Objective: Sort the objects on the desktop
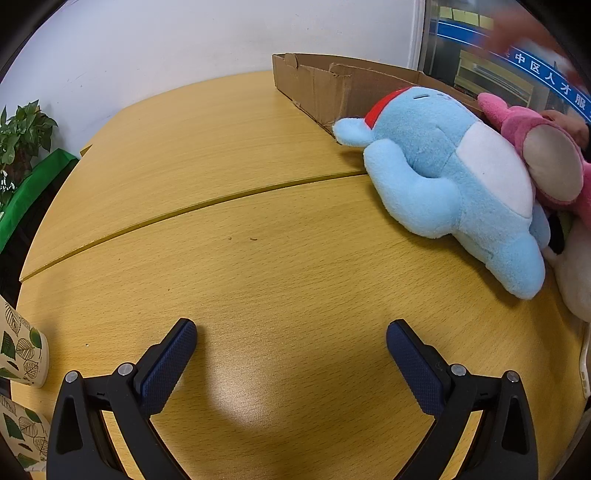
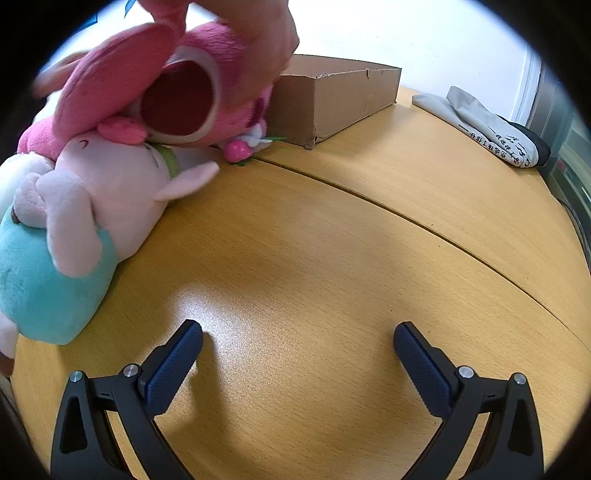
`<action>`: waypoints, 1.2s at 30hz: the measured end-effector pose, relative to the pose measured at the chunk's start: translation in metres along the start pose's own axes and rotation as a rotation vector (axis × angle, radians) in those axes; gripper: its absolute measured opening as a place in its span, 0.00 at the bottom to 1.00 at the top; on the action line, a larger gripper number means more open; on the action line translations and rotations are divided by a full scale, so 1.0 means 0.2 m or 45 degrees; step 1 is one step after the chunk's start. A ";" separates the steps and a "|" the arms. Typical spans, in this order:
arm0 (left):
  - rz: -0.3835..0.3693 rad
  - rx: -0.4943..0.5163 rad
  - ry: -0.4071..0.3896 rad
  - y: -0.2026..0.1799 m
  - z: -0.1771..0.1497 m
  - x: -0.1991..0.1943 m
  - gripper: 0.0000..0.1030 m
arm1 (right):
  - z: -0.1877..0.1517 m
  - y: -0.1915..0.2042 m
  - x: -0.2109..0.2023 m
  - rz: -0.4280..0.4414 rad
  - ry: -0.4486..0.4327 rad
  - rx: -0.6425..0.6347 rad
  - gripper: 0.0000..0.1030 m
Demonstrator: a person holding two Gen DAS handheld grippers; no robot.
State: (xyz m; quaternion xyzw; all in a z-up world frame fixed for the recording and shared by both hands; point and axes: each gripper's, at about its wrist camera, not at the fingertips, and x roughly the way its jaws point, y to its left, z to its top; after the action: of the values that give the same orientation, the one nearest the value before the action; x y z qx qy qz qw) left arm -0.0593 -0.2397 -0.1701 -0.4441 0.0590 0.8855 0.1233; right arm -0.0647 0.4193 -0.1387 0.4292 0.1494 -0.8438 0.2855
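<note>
Tongs, left (image 1: 291,334) and right (image 2: 298,334), gape empty over the surface (image 1: 280,258); blue plush (image 1: 454,184) lies at right of frame.

Looks like an office: a wood-grain table (image 1: 258,280), a potted plant (image 1: 22,133) at far left, and a blue Chinese-lettered sign (image 1: 546,74) on glass, upper right.

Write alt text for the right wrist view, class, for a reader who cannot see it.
An open right gripper hovers over a bare wooden table. At left lies a pile of plush toys, a pink one on top under a blurred hand, beside a cardboard box.
</note>
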 end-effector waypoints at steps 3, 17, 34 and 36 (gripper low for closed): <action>-0.001 0.000 0.001 0.01 -0.01 -0.01 1.00 | 0.00 0.00 0.00 0.000 0.000 0.000 1.00; -0.001 0.000 0.000 0.05 -0.03 -0.01 1.00 | 0.00 0.00 0.00 0.000 -0.001 0.001 1.00; -0.001 0.000 0.001 0.05 -0.03 0.00 1.00 | 0.00 -0.01 0.01 0.000 0.000 0.002 1.00; -0.001 0.000 0.001 0.05 -0.03 0.00 1.00 | 0.00 -0.01 0.01 0.000 0.000 0.002 1.00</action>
State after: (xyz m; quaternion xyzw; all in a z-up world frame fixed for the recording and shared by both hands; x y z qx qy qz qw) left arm -0.0578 -0.2512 -0.1730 -0.4444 0.0590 0.8853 0.1236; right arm -0.0669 0.4194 -0.1394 0.4294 0.1486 -0.8438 0.2853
